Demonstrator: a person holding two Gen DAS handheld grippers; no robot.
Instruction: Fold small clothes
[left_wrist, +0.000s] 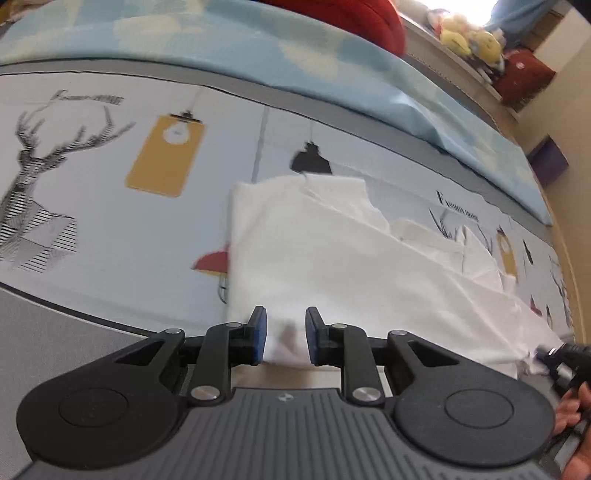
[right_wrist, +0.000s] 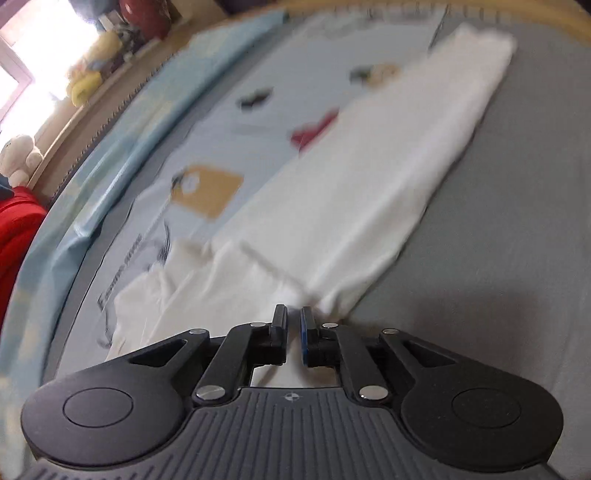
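In the left wrist view the near hem of the white garment (left_wrist: 332, 258) disappears behind the gripper body, and its far right end is partly covered by the other tool at the frame's edge. The left gripper (left_wrist: 285, 338) has its blue-padded fingers (left_wrist: 259, 334) set apart, with a bunched fold of the cloth between them; whether the pads actually press the fabric cannot be told. The garment lies on a printed bedsheet (left_wrist: 110, 184) showing a deer and lamps, folded lengthwise, its far edge rumpled. In the right wrist view motion blur smears the print and the garment's (right_wrist: 351, 184) edges. It stretches away as a long white strip along the boundary between print and plain grey sheet. The right gripper (right_wrist: 293, 332) is nearly clenched, pinching the strip's near end.
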